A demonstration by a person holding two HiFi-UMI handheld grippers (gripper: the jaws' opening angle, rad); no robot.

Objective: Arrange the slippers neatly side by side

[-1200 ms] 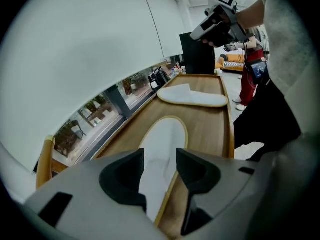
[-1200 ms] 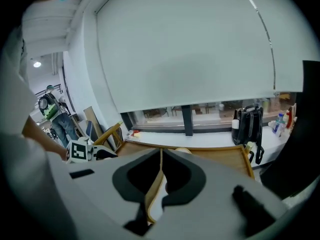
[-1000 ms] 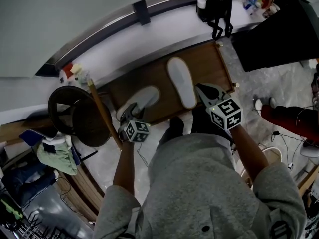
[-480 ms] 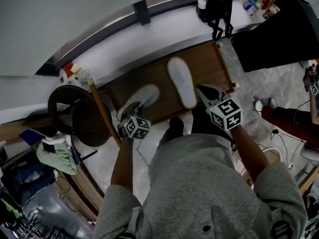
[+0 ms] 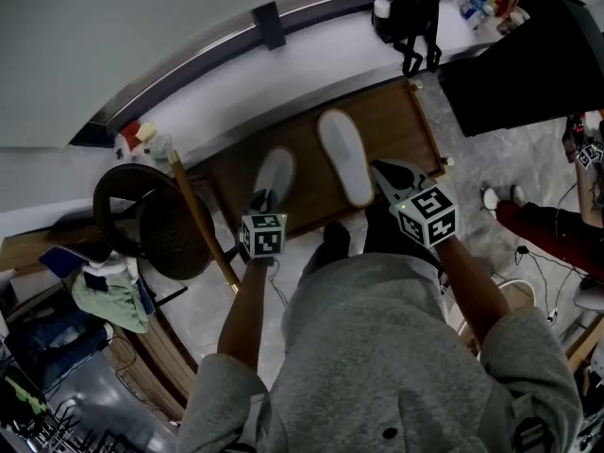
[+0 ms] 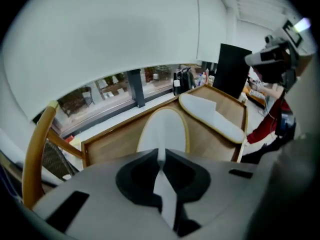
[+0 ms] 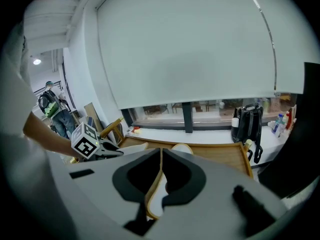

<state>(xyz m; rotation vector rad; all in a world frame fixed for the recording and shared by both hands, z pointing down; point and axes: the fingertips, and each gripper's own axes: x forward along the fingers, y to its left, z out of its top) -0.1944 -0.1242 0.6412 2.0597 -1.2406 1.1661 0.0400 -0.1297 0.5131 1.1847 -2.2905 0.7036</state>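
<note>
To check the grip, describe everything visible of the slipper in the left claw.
The slipper is white, flat and soft-looking, with a thin tan rim around its rounded outline. It lies on the wooden tray, pointing away. The left claw is shut on its near end. The other slipper lies to its right, not touching.

Head view: the near end of the left slipper (image 5: 275, 177) is hidden beneath the left gripper (image 5: 264, 204), whose jaws are closing on it; the near end of the right slipper (image 5: 343, 154) is hidden beneath the right gripper (image 5: 379, 171); the wooden tray's (image 5: 396, 125) near edge is masked by the person's torso; small items (image 5: 491, 6) beyond its far right corner are too small to identify; a person in red (image 5: 538, 223) is cut by the right edge.
</note>
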